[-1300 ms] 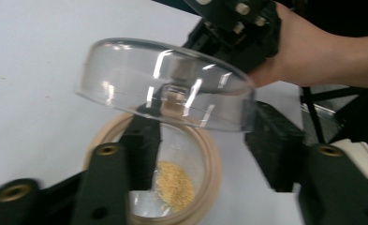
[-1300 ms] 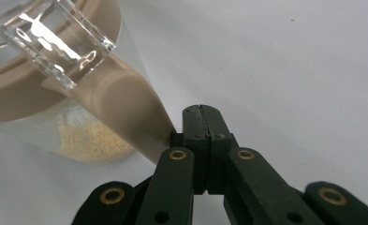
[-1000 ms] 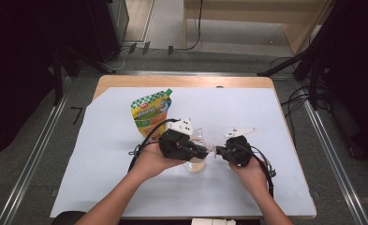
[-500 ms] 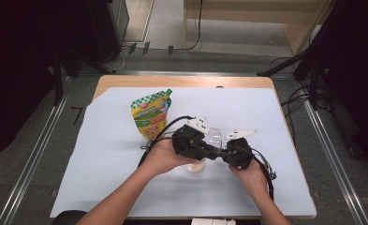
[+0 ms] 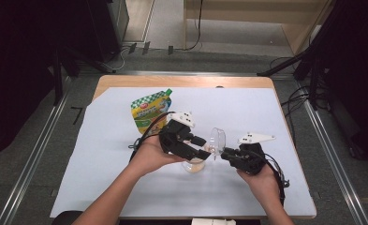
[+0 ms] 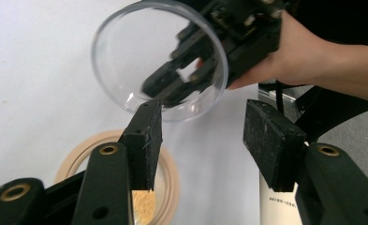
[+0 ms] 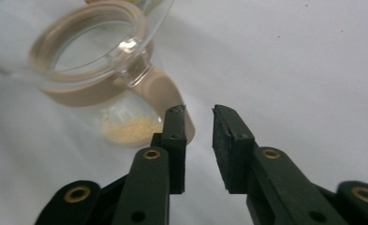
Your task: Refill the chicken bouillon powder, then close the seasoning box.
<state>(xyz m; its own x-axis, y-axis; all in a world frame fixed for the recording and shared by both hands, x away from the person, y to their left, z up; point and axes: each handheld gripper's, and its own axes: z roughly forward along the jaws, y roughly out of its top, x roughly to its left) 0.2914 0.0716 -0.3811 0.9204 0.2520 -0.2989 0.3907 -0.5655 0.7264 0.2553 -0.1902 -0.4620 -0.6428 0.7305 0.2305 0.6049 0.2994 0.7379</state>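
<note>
Jar, high view: jar stands on the white sheet near the front edge, between both hands; hinged lid is swung up on edge.
Left gripper, high view: left gripper lies over the jar, tips towards the lid; it is the nearer tool.
Right gripper, high view: right gripper sits just right of the jar, tips towards the lid's foot.
Pouch, high view: printed pouch lies flat, behind and left.
Lid, left gripper view: clear round lid stands just ahead of the tips, its face turned to them; beige ring and yellow powder lie below.
Left jaws: spread, pinching nothing; they have just been opening.
Jar, right gripper view: clear jar, ahead and left; beige tab just beside one tip; granular powder at the bottom.
Right jaws: right gripper stands narrowly parted, gap empty; they have just been opening.
Next move, judged: release is done; either tool may withdraw clear of the upright lid.
</note>
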